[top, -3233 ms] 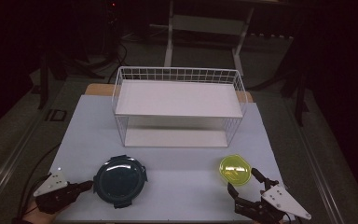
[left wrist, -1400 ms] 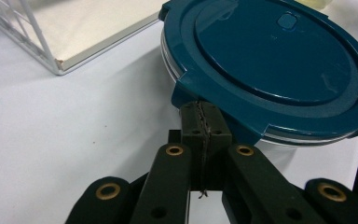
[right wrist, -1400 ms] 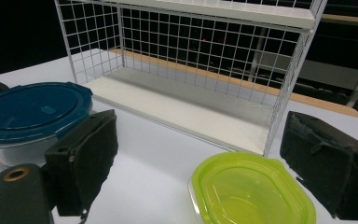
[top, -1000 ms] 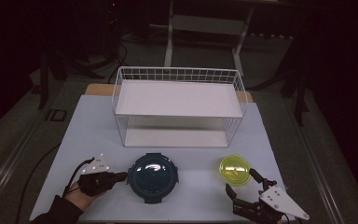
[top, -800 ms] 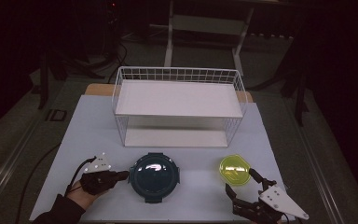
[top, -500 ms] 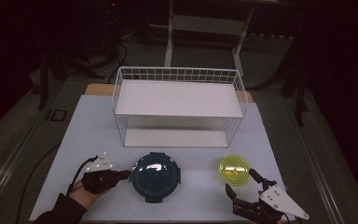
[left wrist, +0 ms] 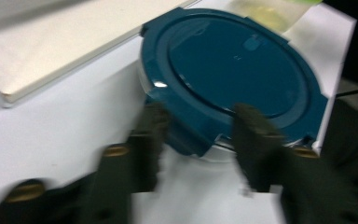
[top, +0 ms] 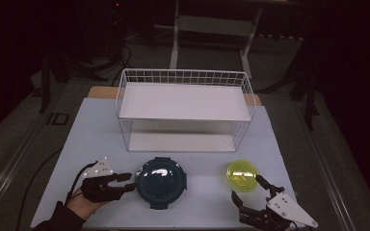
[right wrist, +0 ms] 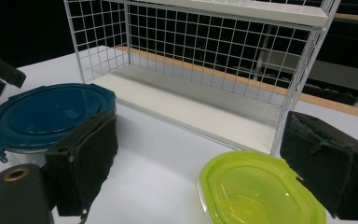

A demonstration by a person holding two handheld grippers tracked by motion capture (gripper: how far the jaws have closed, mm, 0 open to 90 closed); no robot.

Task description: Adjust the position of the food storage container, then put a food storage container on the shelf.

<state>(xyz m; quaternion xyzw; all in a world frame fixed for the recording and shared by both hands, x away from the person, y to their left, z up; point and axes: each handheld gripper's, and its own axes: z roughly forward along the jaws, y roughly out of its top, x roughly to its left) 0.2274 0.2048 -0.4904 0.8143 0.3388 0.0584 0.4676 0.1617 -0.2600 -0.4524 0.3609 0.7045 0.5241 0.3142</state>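
We see the left hand-held gripper (top: 127, 181) in the lower left of the high view, its jaws spread apart on either side of a latch tab of the dark teal lidded container (top: 161, 181). In the left gripper view the jaws flank that tab at the container's (left wrist: 235, 74) near rim, but motion blur keeps us from telling whether they touch it. The container sits on the white counter (top: 96, 130) at lower centre of the high view, just in front of the white wire shelf rack (top: 185, 108).

The right hand-held gripper (top: 250, 192) lies at the lower right of the high view, jaws wide open and holding nothing. Just beyond it rests the yellow-green lidded container (top: 241, 172), which appears at the bottom centre of the right gripper view (right wrist: 256, 191), between the jaws but apart from them.
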